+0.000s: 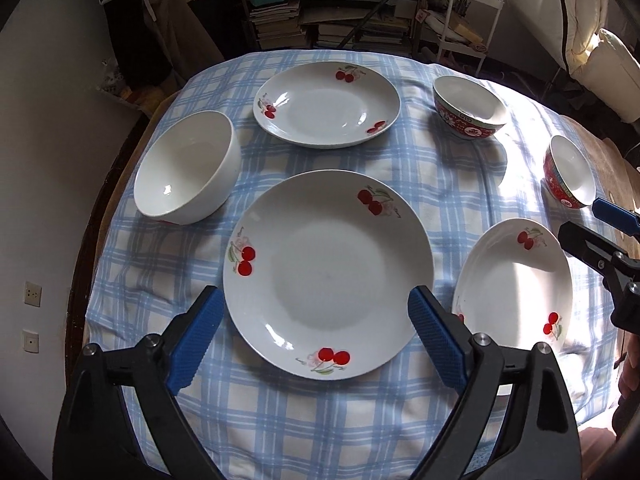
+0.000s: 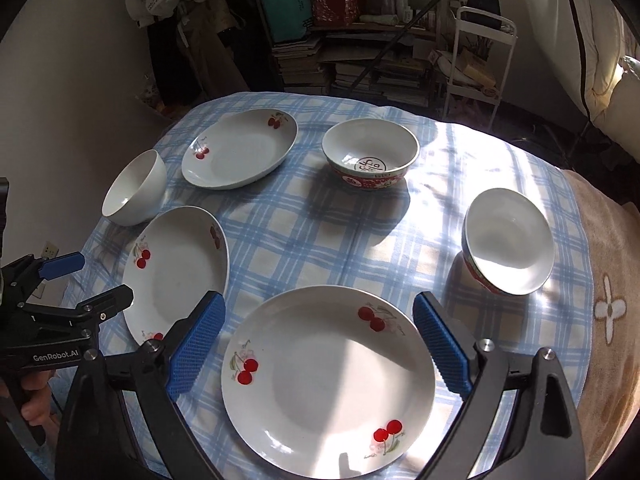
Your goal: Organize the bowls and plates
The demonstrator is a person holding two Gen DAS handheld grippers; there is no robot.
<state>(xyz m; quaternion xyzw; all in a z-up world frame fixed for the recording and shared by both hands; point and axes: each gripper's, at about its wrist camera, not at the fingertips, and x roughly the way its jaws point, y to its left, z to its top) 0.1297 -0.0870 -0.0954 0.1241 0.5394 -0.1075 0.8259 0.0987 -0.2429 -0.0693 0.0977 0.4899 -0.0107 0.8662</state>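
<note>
Three white cherry-print plates lie on the blue checked tablecloth [image 1: 320, 420]: a far one [image 1: 327, 104] [image 2: 240, 149], a left-middle one [image 1: 328, 274] [image 2: 176, 272] and a near right one [image 1: 514, 284] [image 2: 328, 380]. A plain white bowl [image 1: 186, 168] [image 2: 134, 189] stands at the left. Two red-patterned bowls stand at the back [image 1: 469, 106] [image 2: 370, 153] and right [image 1: 571, 172] [image 2: 508, 240]. My left gripper [image 1: 316, 336] is open and empty, hovering over the middle plate's near rim. My right gripper [image 2: 318, 344] is open and empty over the near right plate.
The round table's edge curves at the left [image 1: 86, 248]. A brown blanket [image 2: 608, 320] covers the table's right side. Bookshelves [image 1: 340, 8] and a white metal cart [image 1: 472, 20] stand behind the table. The left gripper shows at the left edge of the right wrist view [image 2: 76, 292].
</note>
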